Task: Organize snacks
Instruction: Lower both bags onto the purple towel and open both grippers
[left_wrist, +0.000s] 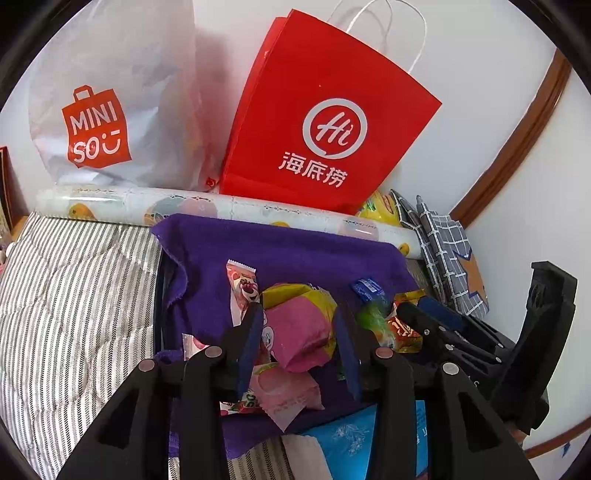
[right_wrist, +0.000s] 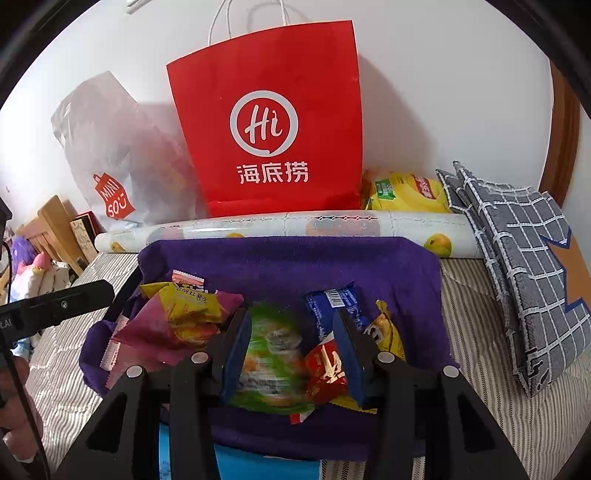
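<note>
A heap of snack packets lies on a purple cloth (right_wrist: 295, 258), spread over a striped bed cover (left_wrist: 74, 295), filling the lower middle of both views.

Behind the cloth, across the upper half of each frame, stand a red paper bag (right_wrist: 269, 118) and a white Miniso bag (left_wrist: 110, 92) against the wall. A rolled fruit-print sheet (right_wrist: 288, 225) lies in front of them. A yellow crisp bag (right_wrist: 406, 192) sits just right of the red bag, and folded grey checked fabric (right_wrist: 517, 258) lies at the right edge.

In the left wrist view, the left gripper (left_wrist: 299, 332) has its jaws either side of a pink and yellow packet (left_wrist: 299, 325), at the centre of the frame. The view is cramped, so I cannot tell whether the pads actually press on it.

In the right wrist view, the right gripper (right_wrist: 291, 354) has its jaws around a green packet (right_wrist: 273, 350) and a small red packet (right_wrist: 327, 369), low and central. The green one is blurred, yet it seems lifted and clasped between the pads.

A blue packet (right_wrist: 332, 302) and a pink strawberry wrapper (left_wrist: 242, 291) lie loose nearby.

The sorting looks barely started: nearly all the snacks are still jumbled in one pile, and no tidy groups show.
</note>
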